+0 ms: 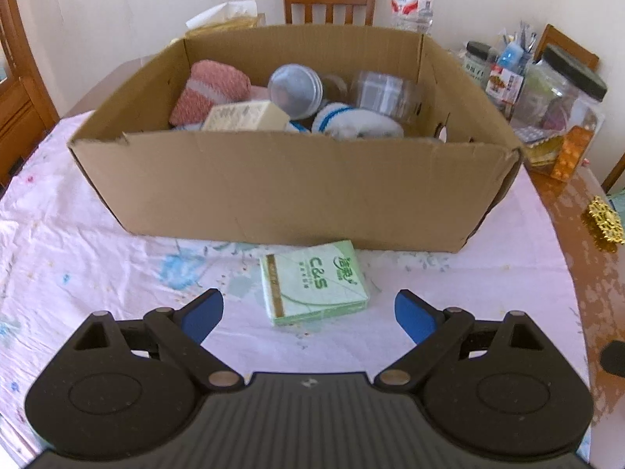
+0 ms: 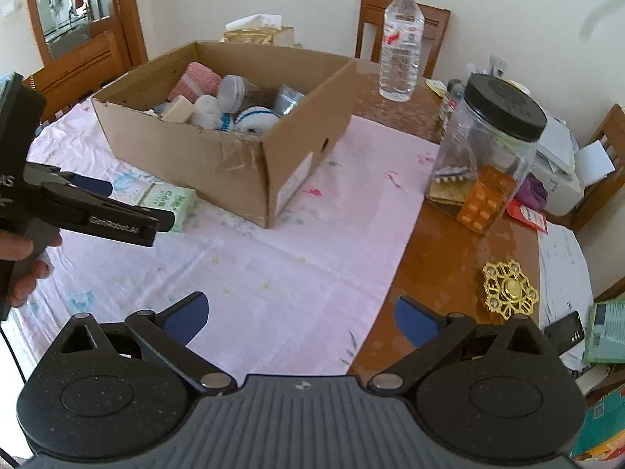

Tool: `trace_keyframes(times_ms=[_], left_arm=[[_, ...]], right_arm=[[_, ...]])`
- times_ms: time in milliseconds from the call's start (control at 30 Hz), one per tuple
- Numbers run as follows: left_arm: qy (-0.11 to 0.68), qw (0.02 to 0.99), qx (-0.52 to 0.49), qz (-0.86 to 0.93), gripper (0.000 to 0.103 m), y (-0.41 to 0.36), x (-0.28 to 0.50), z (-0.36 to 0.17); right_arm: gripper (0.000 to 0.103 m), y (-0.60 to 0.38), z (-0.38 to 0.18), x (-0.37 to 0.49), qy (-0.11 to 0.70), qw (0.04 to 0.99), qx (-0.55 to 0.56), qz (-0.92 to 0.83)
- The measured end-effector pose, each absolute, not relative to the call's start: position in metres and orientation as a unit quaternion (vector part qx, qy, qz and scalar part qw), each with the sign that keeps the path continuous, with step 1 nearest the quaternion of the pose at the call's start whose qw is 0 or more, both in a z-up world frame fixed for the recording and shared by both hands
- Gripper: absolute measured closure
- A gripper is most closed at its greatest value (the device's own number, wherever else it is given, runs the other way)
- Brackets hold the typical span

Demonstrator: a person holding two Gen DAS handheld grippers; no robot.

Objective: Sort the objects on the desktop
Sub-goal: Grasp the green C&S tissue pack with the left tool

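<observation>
With socks, jars and a small carton already in the cardboard box (image 1: 297, 179), sorting looks nearly done (a judgement): the green tissue pack (image 1: 316, 283) lies just ahead of the wide, empty left claw (image 1: 308, 312), the right claw (image 2: 299, 314) equally wide.

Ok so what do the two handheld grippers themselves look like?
Both are matte black plastic. The left gripper and right gripper each have two round pivot housings, linkage arms with silver pins, a ribbed grey body and blue textured fingertip pads. The left one's side reads "GenRobot.AI".
</observation>
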State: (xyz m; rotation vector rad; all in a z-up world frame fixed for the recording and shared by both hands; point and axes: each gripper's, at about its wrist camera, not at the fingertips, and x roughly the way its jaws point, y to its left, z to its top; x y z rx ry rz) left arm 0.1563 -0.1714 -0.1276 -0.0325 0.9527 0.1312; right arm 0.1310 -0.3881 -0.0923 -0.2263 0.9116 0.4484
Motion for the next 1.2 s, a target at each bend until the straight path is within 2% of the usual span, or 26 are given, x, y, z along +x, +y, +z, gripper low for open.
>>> trace_keyframes(times_ms=[567, 667, 833, 1200], left_arm=[[0.454, 0.886, -0.042, 0.085, 0.008, -0.177, 0.173, -0.160], [0.449, 0.888, -0.045, 0.086, 0.011, -0.177, 0.174, -0.160], [0.436, 0.894, -0.047, 0.092, 0.035, -0.176, 0.173, -0.156], [0.439, 0.893, -0.052, 0.081, 0.037, -0.170, 0.172, -0.152]], right_arm=[[0.000, -0.398, -0.106, 0.142, 0.451, 0.864, -0.092, 0.204], [0.000, -0.398, -0.106, 0.143, 0.451, 0.864, -0.092, 0.203], [0.000, -0.399, -0.106, 0.144, 0.451, 0.864, -0.091, 0.203], [0.000, -0.394, -0.101, 0.143, 0.448, 0.863, -0.099, 0.210]])
